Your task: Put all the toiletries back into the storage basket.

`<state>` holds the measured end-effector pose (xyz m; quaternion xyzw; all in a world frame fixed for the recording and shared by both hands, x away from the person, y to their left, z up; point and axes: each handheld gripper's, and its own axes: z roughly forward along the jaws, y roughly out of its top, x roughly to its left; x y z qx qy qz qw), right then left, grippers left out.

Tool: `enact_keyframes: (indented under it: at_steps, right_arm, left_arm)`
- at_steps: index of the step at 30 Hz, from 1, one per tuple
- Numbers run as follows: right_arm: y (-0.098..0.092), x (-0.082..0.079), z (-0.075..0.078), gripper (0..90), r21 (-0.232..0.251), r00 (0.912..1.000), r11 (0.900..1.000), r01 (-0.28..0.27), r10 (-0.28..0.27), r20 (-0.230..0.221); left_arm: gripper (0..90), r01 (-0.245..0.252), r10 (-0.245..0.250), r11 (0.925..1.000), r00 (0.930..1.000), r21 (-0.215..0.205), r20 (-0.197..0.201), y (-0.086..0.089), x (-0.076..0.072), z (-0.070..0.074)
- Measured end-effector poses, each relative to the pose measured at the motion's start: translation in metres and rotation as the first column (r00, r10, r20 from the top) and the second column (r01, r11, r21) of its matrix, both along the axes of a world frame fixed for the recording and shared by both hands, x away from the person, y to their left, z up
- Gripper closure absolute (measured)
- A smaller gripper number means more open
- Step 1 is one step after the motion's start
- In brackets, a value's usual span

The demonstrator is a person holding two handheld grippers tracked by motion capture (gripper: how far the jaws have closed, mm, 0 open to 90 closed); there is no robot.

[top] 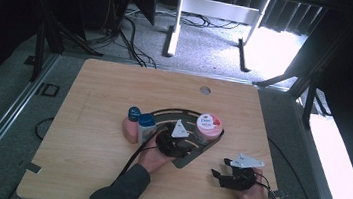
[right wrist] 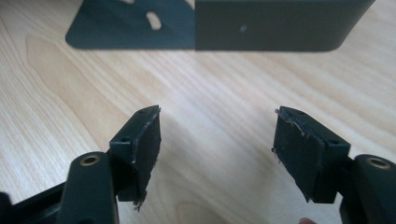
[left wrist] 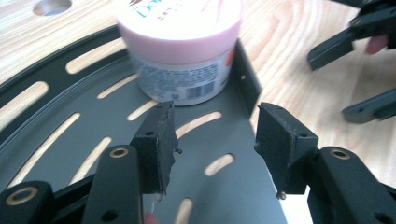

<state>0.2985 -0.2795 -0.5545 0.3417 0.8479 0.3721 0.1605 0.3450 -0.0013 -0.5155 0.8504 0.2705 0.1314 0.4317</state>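
Note:
A dark grey slotted tray (top: 172, 112) curves across the middle of the wooden table. At its right end stands a round jar with a pink lid (top: 208, 126). My left gripper (top: 179, 142) hovers over the tray's near part, open, with nothing between its pads. In the left gripper view the jar (left wrist: 180, 51) stands just ahead of the open left gripper (left wrist: 215, 109), against the tray's end wall (left wrist: 247, 81). My right gripper (top: 221, 167) is low over bare wood to the right of the tray, open and empty. In the right gripper view this gripper (right wrist: 217, 112) faces the tray's end wall (right wrist: 271, 25).
Two bottles with blue caps, one pink (top: 131, 124) and one pale (top: 146, 127), stand at the tray's left end. A round hole (top: 205, 89) sits near the table's far edge. Cables trail from both grippers toward the near edge.

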Motion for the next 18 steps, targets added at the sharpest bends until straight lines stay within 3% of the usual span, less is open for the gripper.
enact_keyframes:
  at_steps: [4, 9, 18]
  right_arm:
    - [0.003, -0.001, -0.004, 29.7, -0.021, 1.0, 1.0, 0.002, -0.002, 0.007]
    - [0.0, 0.002, -0.005, 28.7, 0.004, 0.9999, 1.0, 0.012, -0.012, -0.012]
    - [0.0, 0.002, -0.005, 27.9, 0.003, 0.9999, 1.0, 0.008, -0.008, -0.013]
  left_arm:
    - [47.0, 0.013, -0.013, 0.9999, 0.9997, -0.006, 0.02, 0.0, -0.004, 0.002]
    - [47.1, 0.042, -0.041, 0.9986, 0.999, -0.033, 0.019, 0.003, -0.008, 0.007]
    - [45.8, 0.052, -0.052, 0.9966, 0.9987, -0.064, 0.0, 0.01, -0.011, 0.016]
